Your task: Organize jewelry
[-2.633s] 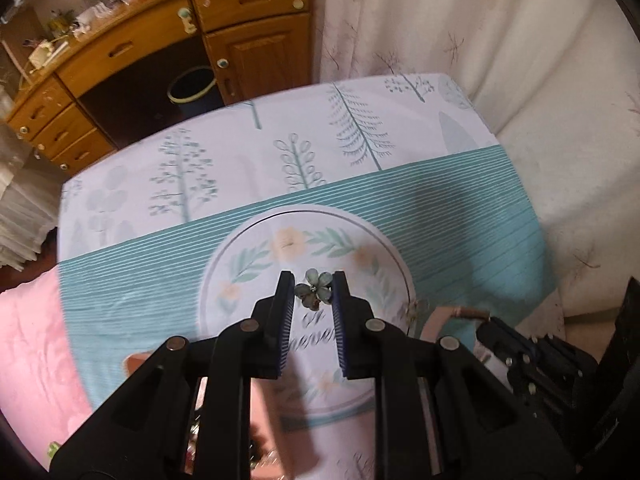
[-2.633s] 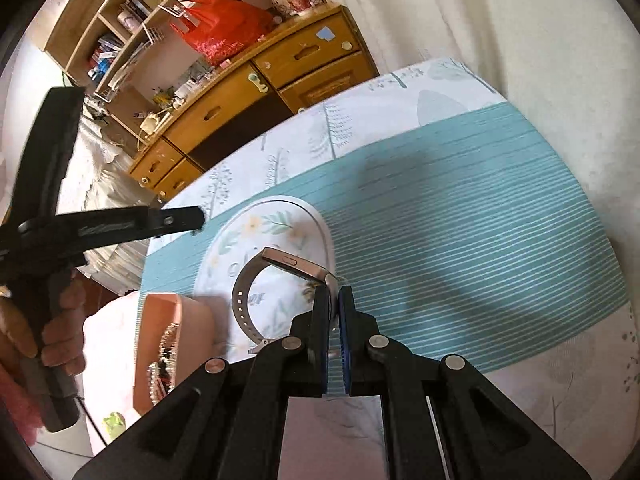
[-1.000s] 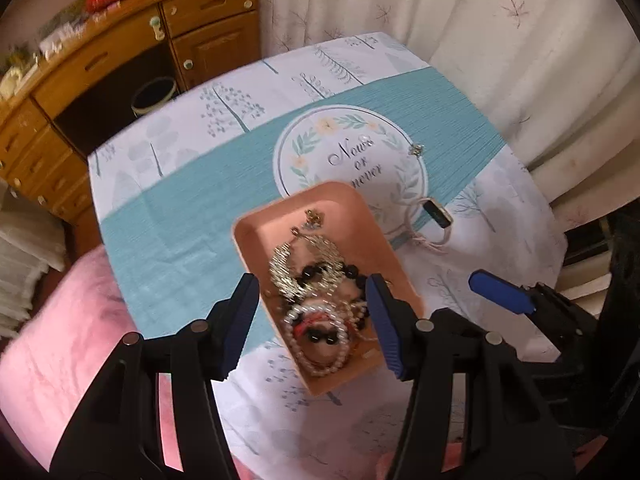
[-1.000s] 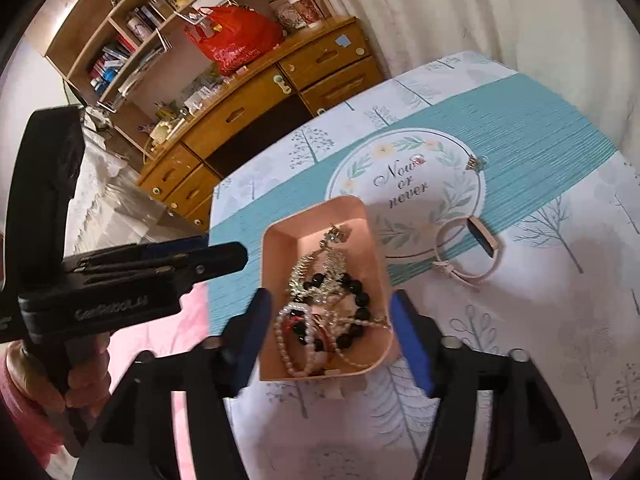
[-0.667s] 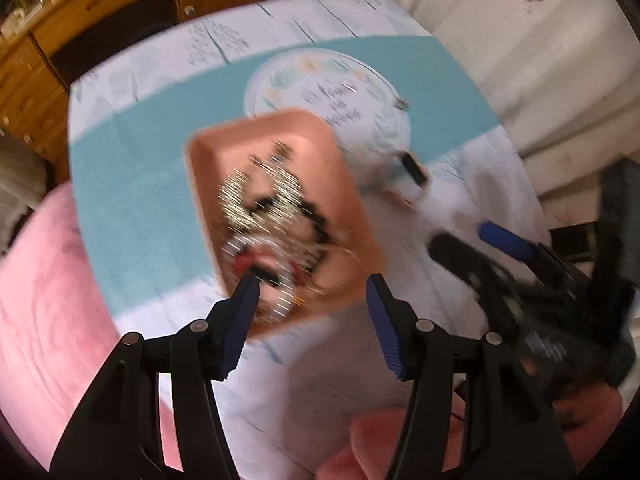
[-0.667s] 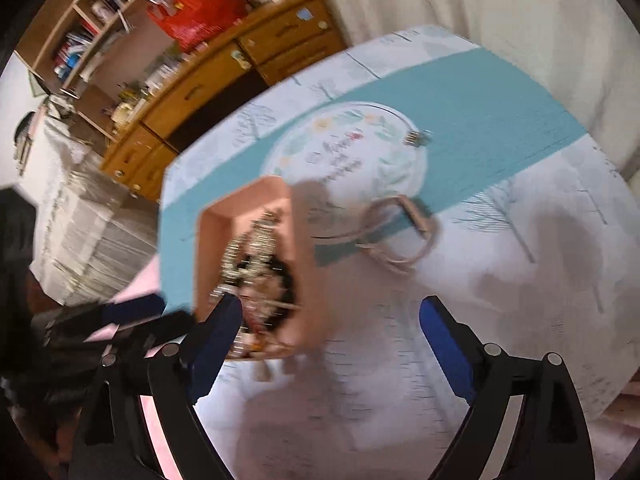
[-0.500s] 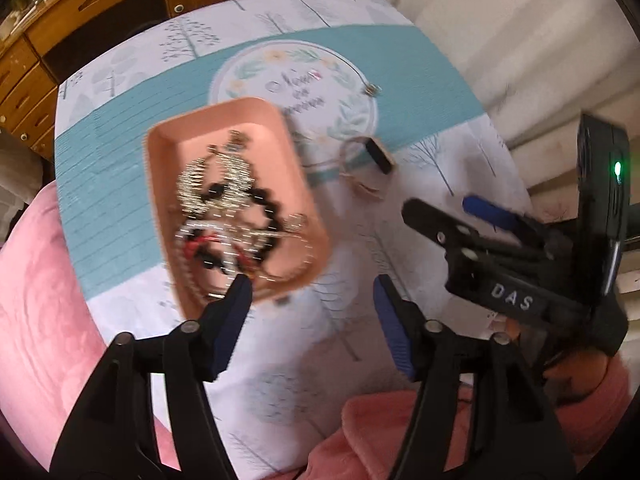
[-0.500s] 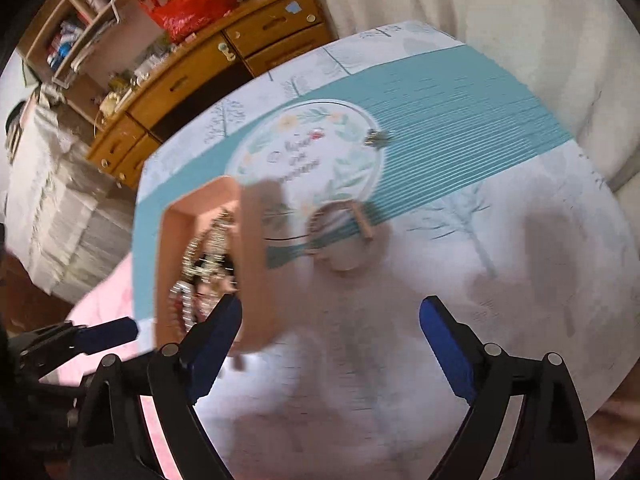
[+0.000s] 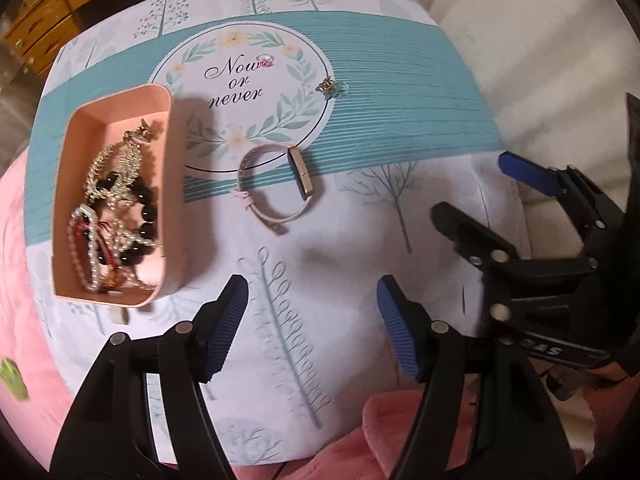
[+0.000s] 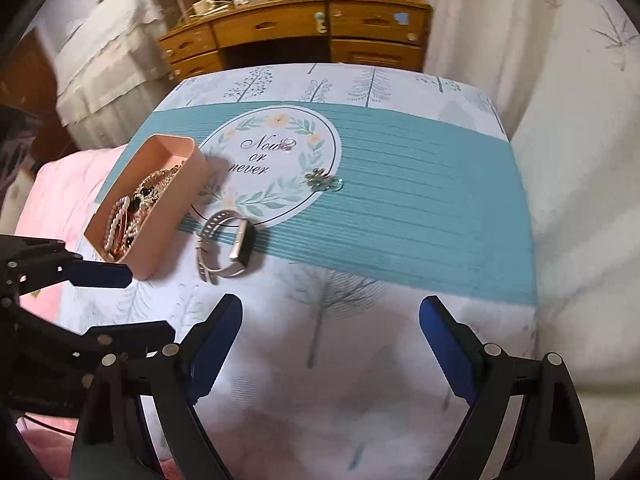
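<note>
A pink tray full of bead and pearl bracelets and gold chains stands at the table's left. A pink band watch lies on the cloth right of it. A flower brooch and a small pink ring lie farther back on the round "Now or never" print. My left gripper is open and empty above the table's near edge. My right gripper is open and empty, also near the front edge.
The table wears a teal and white tree-print cloth. Pink fabric lies at the left and front. A wooden desk with drawers stands behind the table. White curtains hang at the right.
Both grippers let go of the brooch and the watch, which now lie on the cloth, and drew back to the near edge. Both jaws opened wide.
</note>
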The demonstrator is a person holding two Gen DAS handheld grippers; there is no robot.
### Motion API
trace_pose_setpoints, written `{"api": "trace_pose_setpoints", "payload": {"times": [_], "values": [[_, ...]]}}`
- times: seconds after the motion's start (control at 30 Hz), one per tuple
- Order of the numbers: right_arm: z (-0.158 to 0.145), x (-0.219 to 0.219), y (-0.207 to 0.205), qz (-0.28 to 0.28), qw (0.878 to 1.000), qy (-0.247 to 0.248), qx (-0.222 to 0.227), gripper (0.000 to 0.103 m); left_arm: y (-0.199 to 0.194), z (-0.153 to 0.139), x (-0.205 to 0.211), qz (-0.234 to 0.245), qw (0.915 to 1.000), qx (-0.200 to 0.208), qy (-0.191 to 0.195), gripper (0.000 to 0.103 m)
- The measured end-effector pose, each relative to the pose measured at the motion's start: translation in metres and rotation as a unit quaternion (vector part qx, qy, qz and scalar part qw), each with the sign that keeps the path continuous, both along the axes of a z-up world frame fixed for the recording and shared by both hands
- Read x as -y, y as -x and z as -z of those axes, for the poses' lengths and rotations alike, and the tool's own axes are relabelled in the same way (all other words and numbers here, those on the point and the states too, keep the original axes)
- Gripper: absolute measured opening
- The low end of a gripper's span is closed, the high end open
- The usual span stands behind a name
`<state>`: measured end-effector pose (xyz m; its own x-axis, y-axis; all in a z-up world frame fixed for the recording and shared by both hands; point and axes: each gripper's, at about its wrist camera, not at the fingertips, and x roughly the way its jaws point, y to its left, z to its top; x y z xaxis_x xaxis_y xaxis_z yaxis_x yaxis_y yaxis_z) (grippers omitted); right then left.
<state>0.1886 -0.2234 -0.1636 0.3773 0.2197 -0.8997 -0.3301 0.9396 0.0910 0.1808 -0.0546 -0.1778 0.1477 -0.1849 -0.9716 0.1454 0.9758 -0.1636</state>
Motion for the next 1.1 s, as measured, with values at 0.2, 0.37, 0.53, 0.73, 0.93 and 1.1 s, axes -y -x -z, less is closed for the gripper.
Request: {"api": "trace_pose_setpoints", "payload": {"times": [0.2,0.37,0.53,0.73,0.93,1.1], "values": [[0.009,0.013,-0.024,-0.049,0.997,0.022,0.056,0.091,-0.022,0.027,0.009,-0.041,0.9988,0.018,-0.021,0.066],[0.026,0.009,-0.051,-0.072,0.992,-0.026,0.101,0.088,-0.039,0.044,-0.003,-0.111,0.9923,0.046,-0.029,0.066],[0.054,-0.016,-0.080,-0.100,0.989,-0.037,0.098,0.064,-0.053,0.060,-0.008,-0.133,0.9892,0.053,-0.030,0.065],[0.077,-0.049,-0.096,-0.134,0.984,-0.027,0.112,0.042,-0.061,0.067,-0.010,-0.131,0.9883,0.066,-0.041,0.057],[0.085,-0.070,-0.108,-0.160,0.981,-0.042,0.105,0.035,-0.064,0.066,-0.011,-0.132,0.9885,0.066,-0.033,0.041],[0.091,-0.080,-0.110,-0.155,0.983,-0.031,0.095,0.023,-0.063,0.063,-0.011,-0.132,0.9896,0.051,-0.024,0.031]]}}
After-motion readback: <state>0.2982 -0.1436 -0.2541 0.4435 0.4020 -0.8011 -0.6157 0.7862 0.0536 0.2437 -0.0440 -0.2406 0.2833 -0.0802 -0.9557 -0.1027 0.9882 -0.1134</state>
